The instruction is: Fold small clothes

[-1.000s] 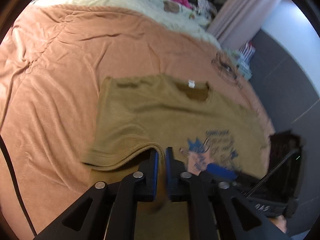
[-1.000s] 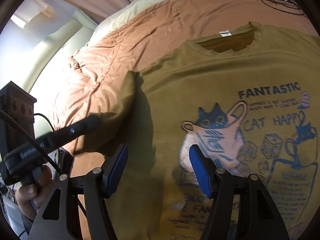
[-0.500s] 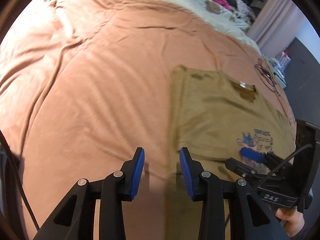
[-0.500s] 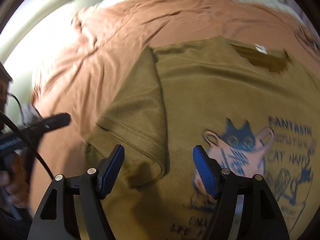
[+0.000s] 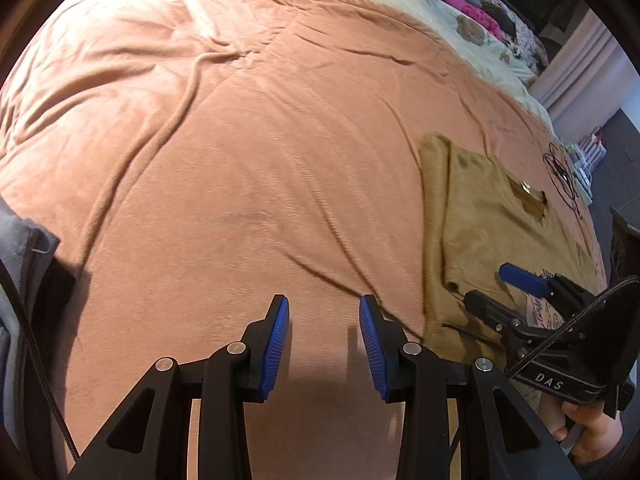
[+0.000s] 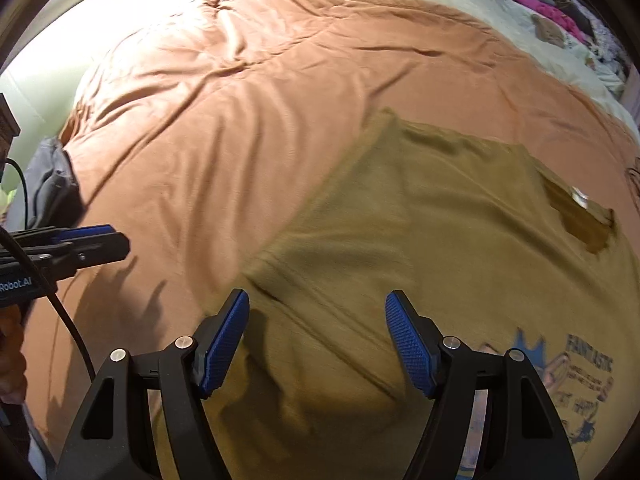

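Shirt [image 6: 420,240] flat on blanket [image 5: 240,160]

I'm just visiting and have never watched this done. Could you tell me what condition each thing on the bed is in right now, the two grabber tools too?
Brown T-shirt: lying print side up, one sleeve folded in over the body.
Orange blanket: spread over the bed, wrinkled.
Left gripper: open, nothing between its pads, over bare blanket.
Right gripper: open, empty, above the shirt.

Home bedroom. Wide bed under an orange-brown blanket [image 5: 240,160] beneath the claws, cream duvet [image 5: 400,8] beyond it. Heaped clothes [image 5: 492,16] and pink curtain [image 5: 576,64] farther off.
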Available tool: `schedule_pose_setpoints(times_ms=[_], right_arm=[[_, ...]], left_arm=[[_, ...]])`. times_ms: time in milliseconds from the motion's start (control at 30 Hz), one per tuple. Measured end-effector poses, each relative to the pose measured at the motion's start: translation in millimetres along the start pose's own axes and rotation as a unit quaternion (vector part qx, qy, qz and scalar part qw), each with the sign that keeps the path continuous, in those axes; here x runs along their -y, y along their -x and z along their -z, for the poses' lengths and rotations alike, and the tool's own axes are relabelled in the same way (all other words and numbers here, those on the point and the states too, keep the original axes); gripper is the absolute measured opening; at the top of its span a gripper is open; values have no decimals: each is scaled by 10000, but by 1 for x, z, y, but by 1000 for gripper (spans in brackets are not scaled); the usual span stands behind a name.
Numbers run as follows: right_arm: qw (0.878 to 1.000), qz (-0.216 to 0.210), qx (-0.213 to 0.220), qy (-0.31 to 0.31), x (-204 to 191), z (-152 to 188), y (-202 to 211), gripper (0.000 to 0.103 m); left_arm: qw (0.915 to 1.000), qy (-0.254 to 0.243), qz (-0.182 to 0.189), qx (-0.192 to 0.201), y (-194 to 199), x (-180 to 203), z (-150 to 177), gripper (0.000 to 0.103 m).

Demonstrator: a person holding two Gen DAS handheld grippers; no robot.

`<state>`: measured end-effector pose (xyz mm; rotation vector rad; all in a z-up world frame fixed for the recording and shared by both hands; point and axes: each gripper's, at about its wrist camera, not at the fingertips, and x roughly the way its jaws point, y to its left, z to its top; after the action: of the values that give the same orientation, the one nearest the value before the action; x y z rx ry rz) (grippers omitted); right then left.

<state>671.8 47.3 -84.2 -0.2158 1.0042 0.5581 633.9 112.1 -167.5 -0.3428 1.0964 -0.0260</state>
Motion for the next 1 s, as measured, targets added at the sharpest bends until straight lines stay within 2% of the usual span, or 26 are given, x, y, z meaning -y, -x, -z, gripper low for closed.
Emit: schedule_pose_setpoints(times_ms=[33, 67, 167, 200, 233, 400, 700, 1000], right_arm=[[9999, -112, -46, -37, -2, -2, -6, 63], [9997, -202, -75, -65, 1, -5, -12, 55], [9993, -240, -238, -187, 13, -10, -26, 19], [9989, -292, -202, -290, 21, -10, -24, 10], [9985, -383, -148, -367, 28, -11, -20, 6], [9978, -329, 169, -547, 59, -12, 6, 3], [9930, 180, 394, -1095, 121, 1, 39, 3], [9864, 359, 210, -1590, 161, 9, 25, 2]], left_arm=[[10000, 36, -7, 10, 1, -3, 0, 38], [10000, 74, -20, 14, 2, -7, 0, 38], [9999, 153, -64, 6, 3, -14, 1, 38], [9998, 170, -70, -3, 3, -16, 1, 39], [9998, 188, -70, -4, 3, -17, 0, 38], [9999, 107, 41, 1, -1, -6, -4, 38], [9994, -240, 210, -122, -23, 36, -8, 39], [9982, -514, 48, -311, -51, 63, -3, 38]])
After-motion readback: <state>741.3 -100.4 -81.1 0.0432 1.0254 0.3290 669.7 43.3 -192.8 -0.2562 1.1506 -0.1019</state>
